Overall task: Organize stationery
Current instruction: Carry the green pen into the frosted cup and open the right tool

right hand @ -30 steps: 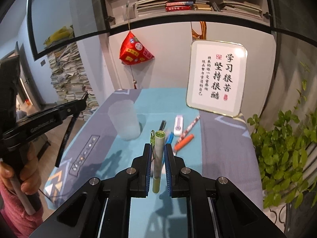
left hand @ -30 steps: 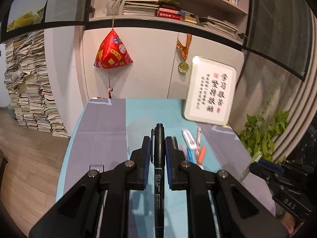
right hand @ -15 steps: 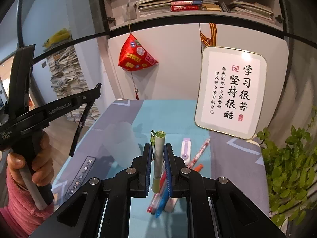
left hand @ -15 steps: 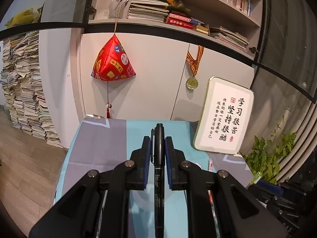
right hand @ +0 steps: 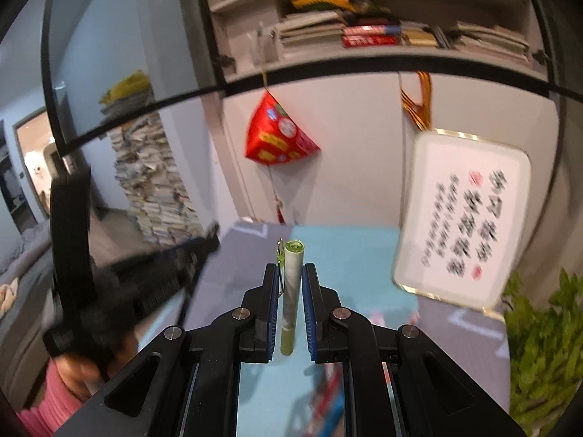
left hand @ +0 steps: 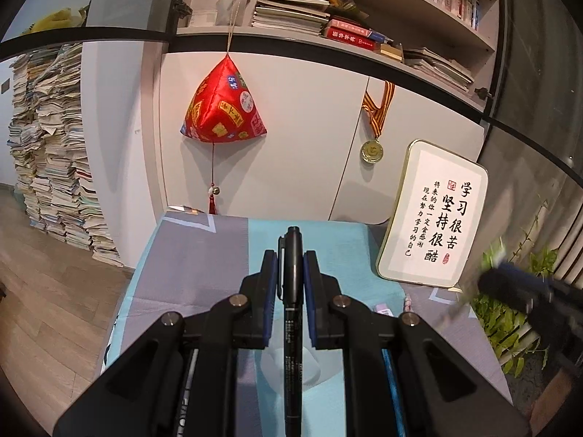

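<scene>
In the left wrist view my left gripper [left hand: 291, 258] is shut on a black marker [left hand: 292, 313] that lies along its blue-padded fingers, cap pointing forward. A translucent plastic cup [left hand: 317, 364] shows on the table just below the marker. In the right wrist view my right gripper [right hand: 291, 271] is shut on a grey marbled pen with a green cap [right hand: 291, 284]. Blurred loose pens [right hand: 328, 393] lie on the blue cloth under it. Each gripper appears blurred in the other's view: the left gripper [right hand: 211, 240] at the left, the right gripper [left hand: 492, 276] at the right.
The table [left hand: 204, 262] wears a blue and grey cloth and ends at a white cabinet. A framed calligraphy sign [left hand: 433, 218] leans at the back right, with a green plant [right hand: 539, 346] beyond it. A hand in a pink sleeve [right hand: 54, 400] carries the left gripper.
Both grippers have travelled toward the back of the table, still gripping their pens. The right one rose, so the loose pens sank low in its view. The cup now sits under the left gripper.
</scene>
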